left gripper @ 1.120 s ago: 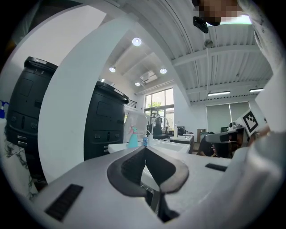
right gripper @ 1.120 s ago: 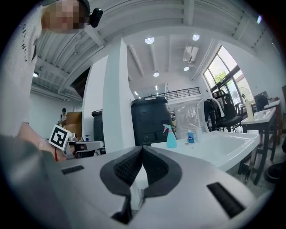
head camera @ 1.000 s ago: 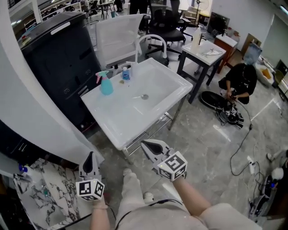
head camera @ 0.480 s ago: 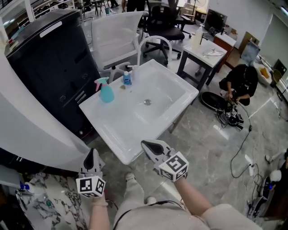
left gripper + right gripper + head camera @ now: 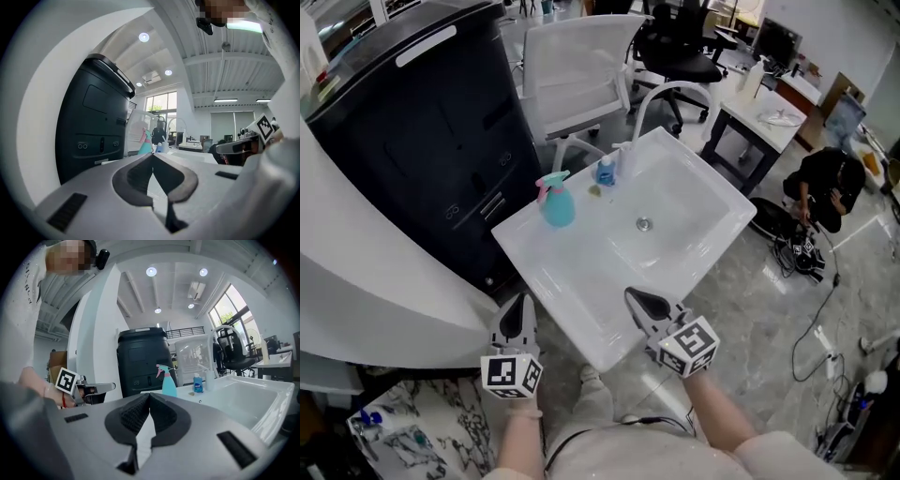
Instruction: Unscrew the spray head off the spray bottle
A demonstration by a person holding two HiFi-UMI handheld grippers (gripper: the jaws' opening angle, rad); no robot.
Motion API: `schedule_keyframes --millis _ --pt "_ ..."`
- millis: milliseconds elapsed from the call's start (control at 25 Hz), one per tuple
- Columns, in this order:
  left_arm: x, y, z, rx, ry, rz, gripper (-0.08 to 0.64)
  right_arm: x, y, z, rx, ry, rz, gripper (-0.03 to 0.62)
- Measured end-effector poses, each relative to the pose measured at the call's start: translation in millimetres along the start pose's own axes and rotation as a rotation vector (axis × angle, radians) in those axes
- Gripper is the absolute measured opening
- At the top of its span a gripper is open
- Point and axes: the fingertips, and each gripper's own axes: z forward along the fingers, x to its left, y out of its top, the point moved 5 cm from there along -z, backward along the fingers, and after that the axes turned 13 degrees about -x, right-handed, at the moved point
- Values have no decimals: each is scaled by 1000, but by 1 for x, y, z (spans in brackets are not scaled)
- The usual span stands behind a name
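A teal spray bottle with a pink spray head stands upright on the back left rim of the white sink; it also shows small in the left gripper view as the spray bottle and in the right gripper view as the spray bottle. My left gripper is shut and empty, just off the sink's near left corner. My right gripper is shut and empty over the sink's near edge. Both are well short of the bottle.
A small blue bottle stands by the white faucet. A tall black cabinet is left of the sink, a white chair behind it. A person crouches on the floor at right amid cables.
Both grippers have moved forward toward the sink; the right one now reaches over its near edge. The sink and bottle appear closer and nearer the middle of the head view. Jaws stayed shut.
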Motion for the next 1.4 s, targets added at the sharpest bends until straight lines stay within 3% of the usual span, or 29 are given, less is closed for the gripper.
schedule_keyframes --millis 360,560,840,1000,1080,1400 --pt "28 -18 57 8 -99 -23 2 -25 -5 51 0 -59 -5 3" --pt "28 -22 85 0 -152 -91 3 -33 -1 75 -6 -84 -13 3" --pt "30 -40 123 20 -187 -102 9 -44 1 118 -15 -57 -23 3" --pt "30 -52 146 55 -202 -117 167 -53 6 148 -30 -34 4 7" --pt "29 -59 157 68 -196 -106 210 -57 7 163 -36 -13 19 32" --pt "26 -73 201 83 -201 14 286 -71 17 209 -30 86 64 116"
